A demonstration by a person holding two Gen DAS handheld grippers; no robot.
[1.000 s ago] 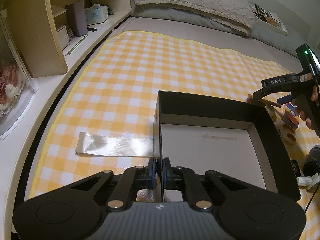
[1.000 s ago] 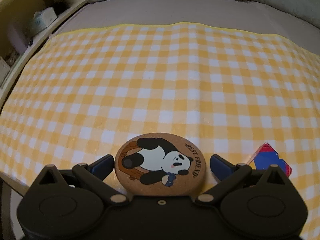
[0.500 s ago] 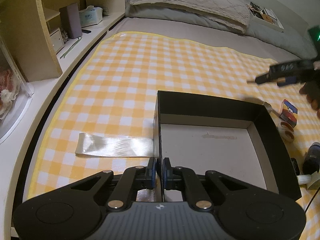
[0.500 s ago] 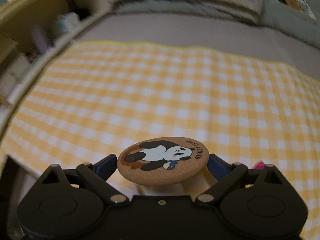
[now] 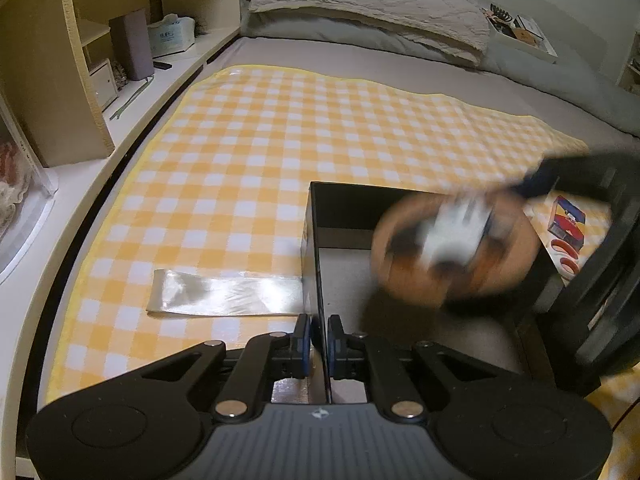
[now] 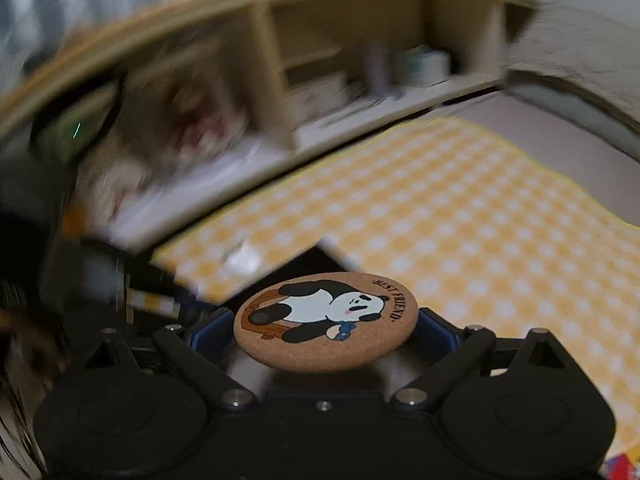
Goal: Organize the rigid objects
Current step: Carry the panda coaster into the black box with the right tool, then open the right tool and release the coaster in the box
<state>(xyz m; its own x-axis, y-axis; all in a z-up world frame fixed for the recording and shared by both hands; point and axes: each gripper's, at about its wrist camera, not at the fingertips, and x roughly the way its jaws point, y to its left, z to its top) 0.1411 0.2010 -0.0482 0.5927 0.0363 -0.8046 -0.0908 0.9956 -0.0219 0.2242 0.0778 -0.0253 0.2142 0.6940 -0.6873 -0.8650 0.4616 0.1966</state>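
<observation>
My left gripper (image 5: 319,334) is shut on the left wall of an open black box (image 5: 316,256) with a grey floor, on the yellow checked cloth. My right gripper (image 6: 325,322) is shut on a round cork coaster with a panda picture (image 6: 326,320). In the left wrist view the coaster (image 5: 454,250) is blurred and hangs over the box's right half, held from the right by the right gripper. In the right wrist view the box edge (image 6: 332,246) lies just beyond the coaster.
A strip of clear plastic (image 5: 224,294) lies left of the box. A small red and blue box (image 5: 568,218) and red rings (image 5: 564,256) lie to its right. A shelf unit (image 5: 60,80) lines the left side; pillows (image 5: 368,0) lie at the back.
My right gripper has swung left with the coaster, from beside the box to over it, and turned toward the shelf. My left gripper has kept its hold on the box wall.
</observation>
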